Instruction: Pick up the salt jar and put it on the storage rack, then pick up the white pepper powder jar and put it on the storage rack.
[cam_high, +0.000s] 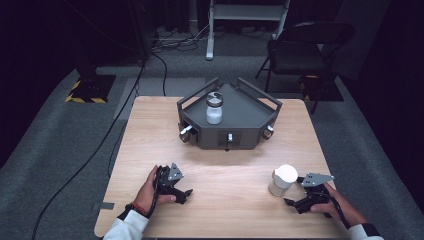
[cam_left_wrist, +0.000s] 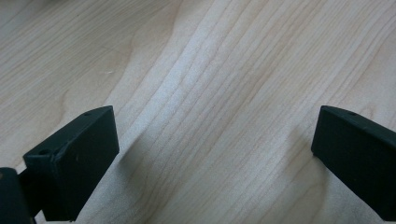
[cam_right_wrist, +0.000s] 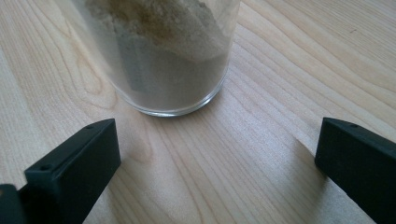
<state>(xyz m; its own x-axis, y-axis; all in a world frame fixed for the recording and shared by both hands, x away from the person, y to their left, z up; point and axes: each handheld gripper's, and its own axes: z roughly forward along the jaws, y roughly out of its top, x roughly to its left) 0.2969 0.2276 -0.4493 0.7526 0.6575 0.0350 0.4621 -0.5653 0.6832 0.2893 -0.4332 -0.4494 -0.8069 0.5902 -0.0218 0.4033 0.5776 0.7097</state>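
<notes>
My right gripper (cam_high: 292, 201) sits w/ jaws spread wide and empty just short of the white-lidded jar (cam_high: 281, 180), which stands upright on the table (cam_high: 150, 120) near its right front corner, powder inside. Risk as I see it: push in off-centre and one jaw nudges the glass, tipping or skating it toward the right edge. Left gripper (cam_high: 186, 194) also wide, nothing btwn jaws, bare wood around it. Plenty of room mid-table; farther back the grey tray (cam_high: 250, 107) holds a second jar (cam_high: 214, 107).
</notes>
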